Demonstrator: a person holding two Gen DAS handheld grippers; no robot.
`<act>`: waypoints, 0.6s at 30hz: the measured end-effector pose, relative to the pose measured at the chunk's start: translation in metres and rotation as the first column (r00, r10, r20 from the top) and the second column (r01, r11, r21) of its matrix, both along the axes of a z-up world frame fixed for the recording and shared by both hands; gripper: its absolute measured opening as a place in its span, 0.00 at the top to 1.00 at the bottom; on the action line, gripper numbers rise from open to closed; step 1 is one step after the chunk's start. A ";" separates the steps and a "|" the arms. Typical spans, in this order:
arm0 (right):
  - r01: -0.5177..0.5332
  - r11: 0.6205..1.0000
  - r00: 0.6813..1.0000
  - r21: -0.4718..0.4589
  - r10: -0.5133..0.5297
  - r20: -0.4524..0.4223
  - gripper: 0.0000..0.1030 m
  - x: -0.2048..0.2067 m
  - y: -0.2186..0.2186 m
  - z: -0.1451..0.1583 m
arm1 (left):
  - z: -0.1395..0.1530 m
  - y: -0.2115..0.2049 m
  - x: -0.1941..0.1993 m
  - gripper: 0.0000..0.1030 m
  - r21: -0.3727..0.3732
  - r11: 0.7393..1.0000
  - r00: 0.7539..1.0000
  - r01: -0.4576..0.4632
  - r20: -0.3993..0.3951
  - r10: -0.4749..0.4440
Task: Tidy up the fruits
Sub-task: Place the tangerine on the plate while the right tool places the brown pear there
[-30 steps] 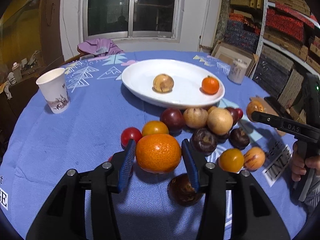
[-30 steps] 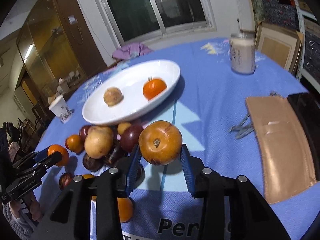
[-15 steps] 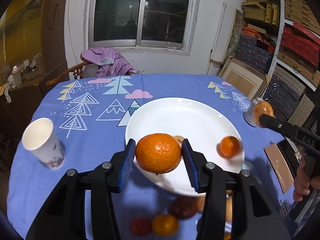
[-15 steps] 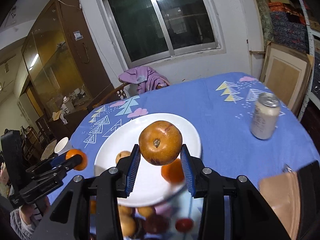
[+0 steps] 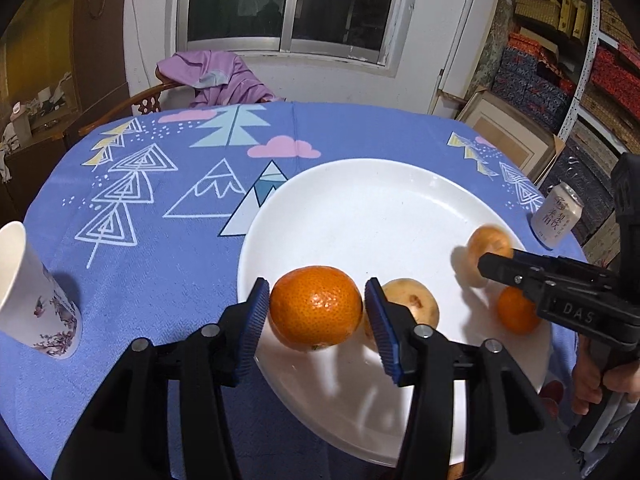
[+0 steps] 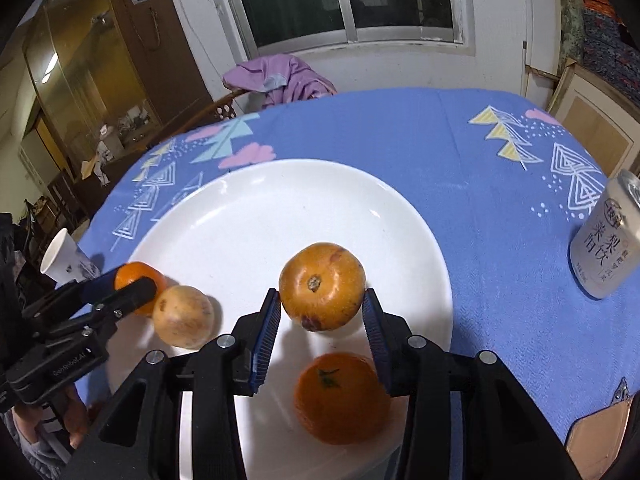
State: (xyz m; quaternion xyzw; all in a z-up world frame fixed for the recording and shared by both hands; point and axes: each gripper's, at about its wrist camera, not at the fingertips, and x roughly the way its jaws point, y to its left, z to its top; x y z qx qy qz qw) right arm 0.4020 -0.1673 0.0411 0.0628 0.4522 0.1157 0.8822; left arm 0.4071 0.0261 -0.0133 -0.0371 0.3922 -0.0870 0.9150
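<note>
The left hand-held gripper (image 5: 316, 312) hangs over the near-left rim of the white plate (image 5: 360, 200), its jaws having just been opening; a large orange (image 5: 316, 307) sits between the blue pads, a thin gap showing on each side, so the grip looks released rather than clenched. Just beyond its right pad a tan round fruit (image 5: 414, 304) rests on the plate. The right hand-held gripper (image 6: 322, 320) hovers above the near part of the same plate (image 6: 248, 208), its jaws also having just been opening; a brownish-orange fruit (image 6: 322, 286) with a dark stem scar lies between the pads, the left pad touching or nearly touching it and the right pad close beside it, and whether it is free of them cannot be told. Nearer the camera than that fruit, a small orange (image 6: 340, 396) lies on the plate. Left of the plate stands a paper cup (image 5: 32, 296) on the blue patterned surface (image 5: 160, 240), and right of the plate stands a drink can (image 6: 608, 248). A hand (image 5: 592, 380) grips the right tool's handle, right of the plate
</note>
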 end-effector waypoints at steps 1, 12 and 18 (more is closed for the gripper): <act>0.009 1.000 1.000 0.007 -0.009 0.004 0.53 -0.001 -0.004 0.002 | 0.004 0.001 -0.003 0.38 -0.009 1.000 1.000 0.000 0.019 0.000; 0.096 0.979 0.979 0.177 -0.125 0.161 0.16 -0.049 -0.032 0.081 | 0.059 0.029 -0.061 0.04 -0.019 0.990 0.976 -0.137 0.169 0.138; 0.048 0.981 0.965 0.186 -0.094 0.244 0.03 -0.119 -0.028 0.101 | 0.051 0.045 -0.136 0.04 0.046 0.984 0.965 -0.170 0.209 0.156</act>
